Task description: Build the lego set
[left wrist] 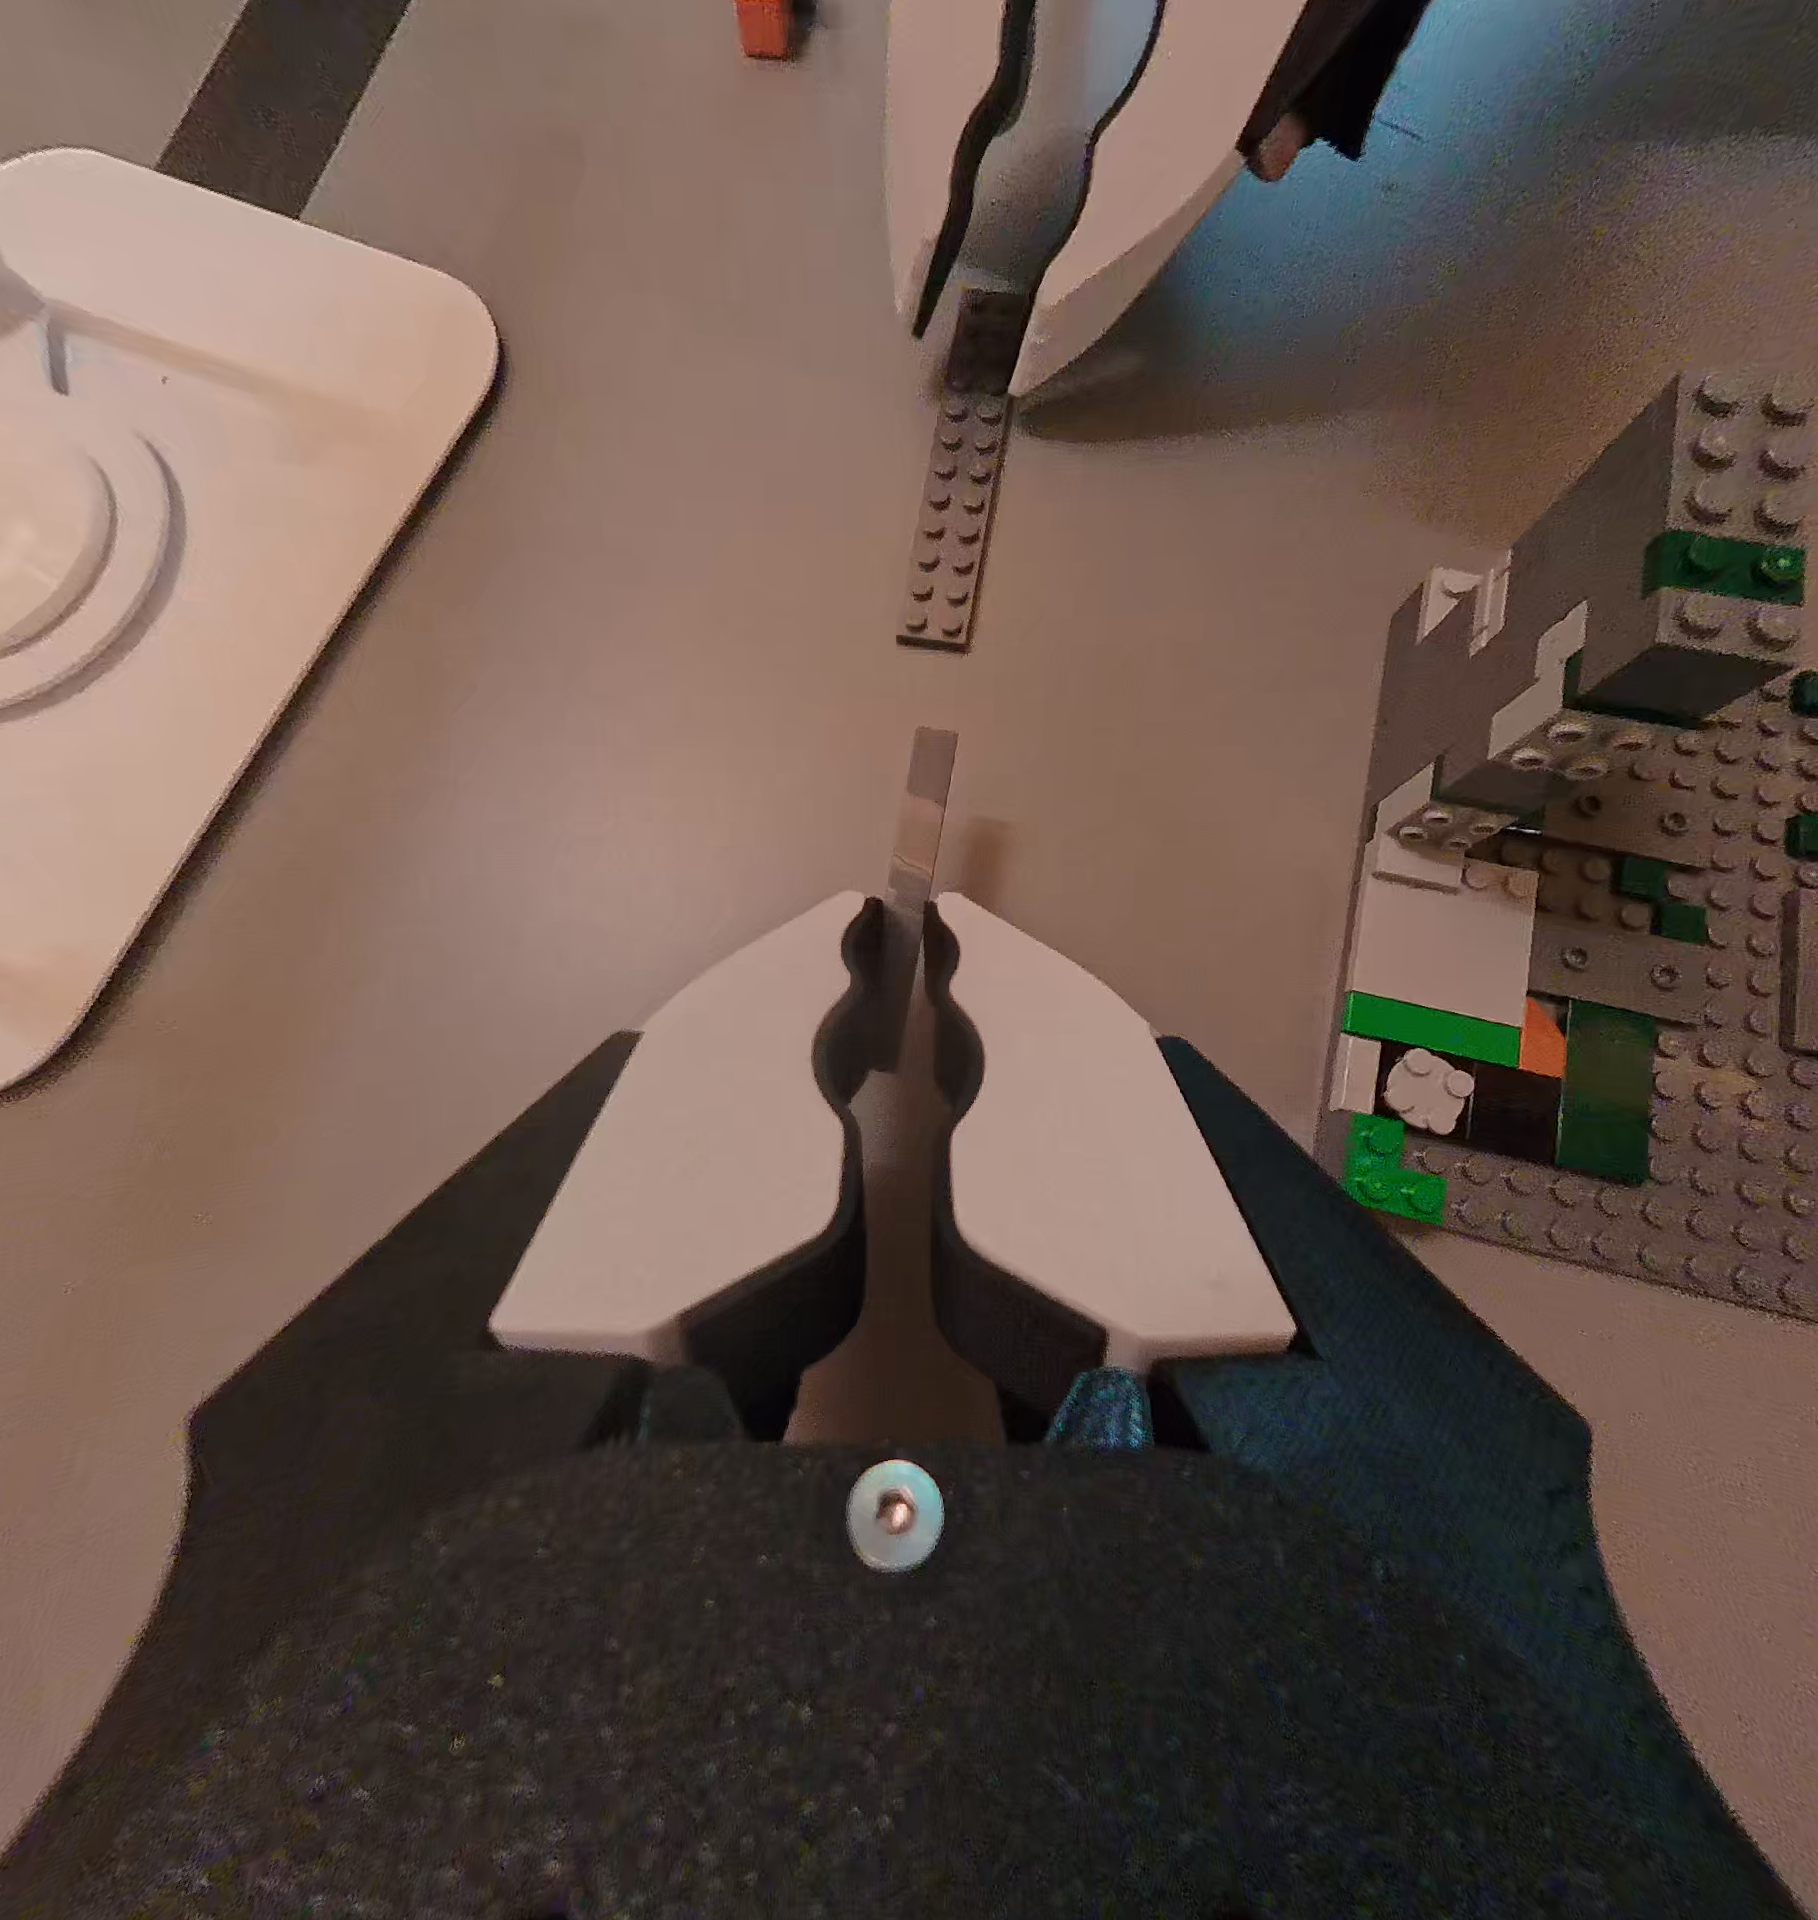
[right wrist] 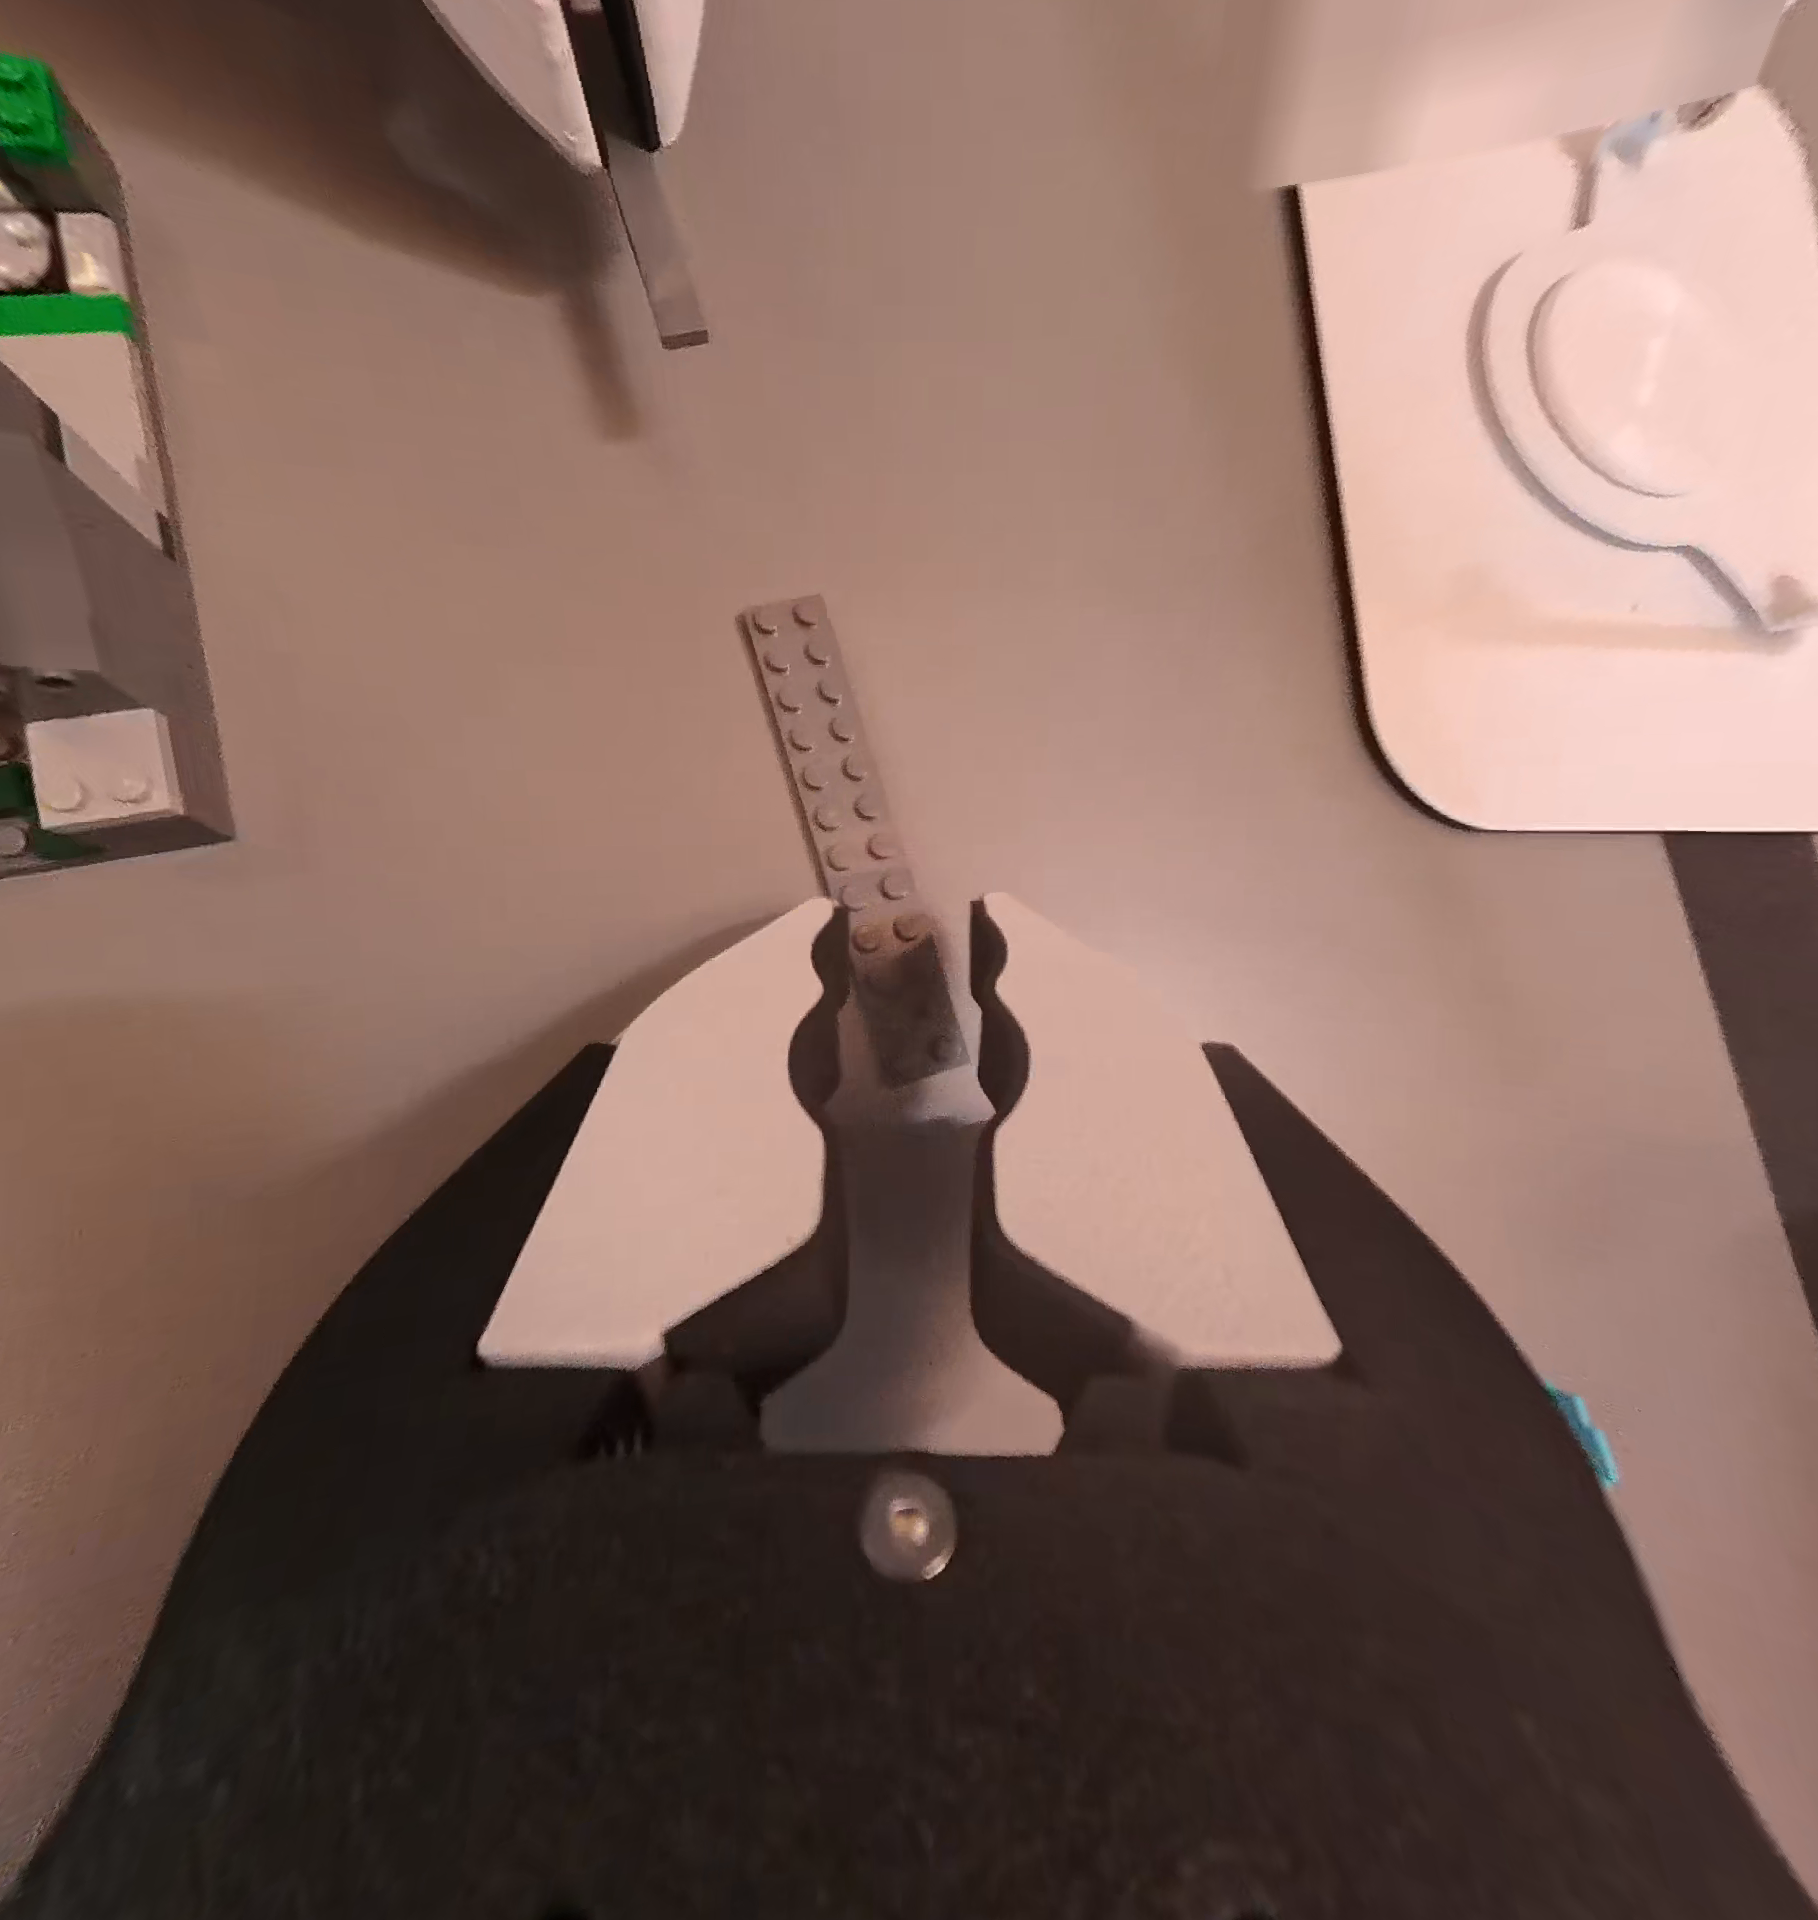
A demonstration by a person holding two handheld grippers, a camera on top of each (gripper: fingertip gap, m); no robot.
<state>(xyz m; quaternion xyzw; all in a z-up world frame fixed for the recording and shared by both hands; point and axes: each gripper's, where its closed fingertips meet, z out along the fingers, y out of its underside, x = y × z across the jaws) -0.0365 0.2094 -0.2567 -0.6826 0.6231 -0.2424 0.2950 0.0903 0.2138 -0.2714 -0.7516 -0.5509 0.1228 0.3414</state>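
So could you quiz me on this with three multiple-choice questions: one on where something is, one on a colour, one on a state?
1. Seen from the left gripper, the build stands:
A. to its left
B. to its right
C. between its jaws

2. The studded plate is:
A. red
B. grey
C. blue

3. The left gripper's jaws are:
A. wide open, empty
B. shut on a wheel
C. shut on a thin strip

Answers:
1 B, the build fills the right edge of the left wrist view.
2 B, the plate and its studs are all grey.
3 C, the strip sticks out forward from between the closed jaws.
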